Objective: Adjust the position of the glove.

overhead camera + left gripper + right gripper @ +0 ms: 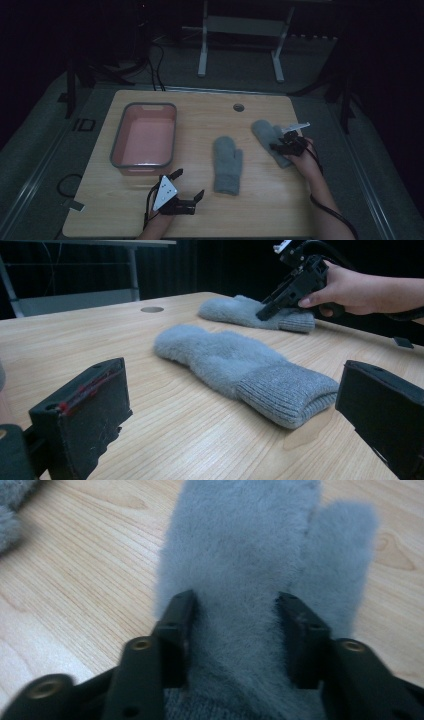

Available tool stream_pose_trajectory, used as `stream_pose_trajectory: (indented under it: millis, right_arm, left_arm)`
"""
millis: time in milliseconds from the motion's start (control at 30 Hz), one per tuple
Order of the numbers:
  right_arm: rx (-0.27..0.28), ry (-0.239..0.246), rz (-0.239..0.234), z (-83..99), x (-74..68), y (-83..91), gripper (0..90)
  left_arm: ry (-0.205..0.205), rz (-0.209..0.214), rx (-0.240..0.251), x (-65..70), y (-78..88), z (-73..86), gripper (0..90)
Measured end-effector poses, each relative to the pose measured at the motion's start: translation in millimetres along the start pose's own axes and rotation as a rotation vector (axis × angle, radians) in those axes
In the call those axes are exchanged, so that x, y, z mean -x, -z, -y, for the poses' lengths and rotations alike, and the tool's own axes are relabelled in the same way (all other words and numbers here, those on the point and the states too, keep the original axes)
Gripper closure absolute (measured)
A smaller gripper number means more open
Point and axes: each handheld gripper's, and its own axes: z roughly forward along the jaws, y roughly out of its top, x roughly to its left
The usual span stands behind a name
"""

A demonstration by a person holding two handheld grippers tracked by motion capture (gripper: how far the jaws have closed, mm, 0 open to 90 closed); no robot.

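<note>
**High view: two mittens on the table, your right gripper at the far one**

High view shows the wooden table [260, 200] across the middle of the frame. Left of centre on it stands the pink tub [117, 142] with a grey rim. At centre lies the near mitten [227, 165], flat, cuff toward the bottom of the frame. Right of centre lies the far mitten [265, 132], well apart from the tub and near the first mitten without touching it. Your right gripper [284, 145] sits on the cuff end of this far mitten, your hand behind it at the right. Your left gripper [189, 186] rests low at the lower left of the table, between the tub and the near mitten, touching neither.

Right gripper view [235, 615]: the jaws straddle the far mitten [240, 545] just above its ribbed cuff, one on each side of the fleece, at a middling gap. Whether the pads truly press the fabric you cannot tell here; the mitten lies flat on the wood, thumb at the upper right.

Left gripper view: your left jaws stand wide at the lower corners, with nothing between them. The near mitten [240, 370] lies beyond, at centre, and your right gripper [265, 314] touches the far mitten [240, 310] at the upper right.
</note>
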Motion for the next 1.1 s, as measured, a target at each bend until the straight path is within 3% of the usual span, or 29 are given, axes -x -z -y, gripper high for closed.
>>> stream_pose_trajectory:
  millis: [100,233,333,433,700,733,800,867,1100]
  right_arm:
    - [0.003,-0.057,0.016,0.7,-2.8,0.4,71.4]
    - [0.042,-0.130,0.050,3.0,-12.2,4.0,79.4]
    - [0.071,-0.162,0.070,5.0,-17.3,8.4,80.5]
    - [0.112,-0.258,0.132,11.9,-28.2,19.3,80.6]
    - [0.162,-0.348,0.250,20.1,-58.9,47.7,80.5]
    - [0.162,-0.348,0.250,20.1,-58.9,47.7,80.5]
    - [0.168,-0.404,0.255,23.3,-66.7,58.9,80.4]
    - [0.164,-0.412,0.282,25.6,-73.9,66.5,80.4]
    - [0.171,-0.446,0.271,38.6,-97.0,78.7,79.4]
  left_arm:
    - [0.000,0.000,0.000,0.1,0.0,0.0,1.3]
    - [-0.002,-0.001,0.001,0.2,0.0,0.0,1.3]
    - [-0.002,-0.001,0.001,0.2,0.0,0.1,1.3]
    - [-0.001,0.002,0.000,0.2,-0.1,0.0,1.3]
    - [0.002,0.000,-0.002,0.0,-0.3,-0.2,1.3]
    - [0.002,0.000,-0.002,0.0,-0.3,-0.2,1.2]
    - [0.001,0.001,-0.003,0.1,-0.3,-0.2,1.2]
    - [-0.002,0.001,-0.004,0.1,-0.3,-0.2,1.3]
    - [0.005,0.001,-0.004,-0.3,-0.4,-0.2,1.3]
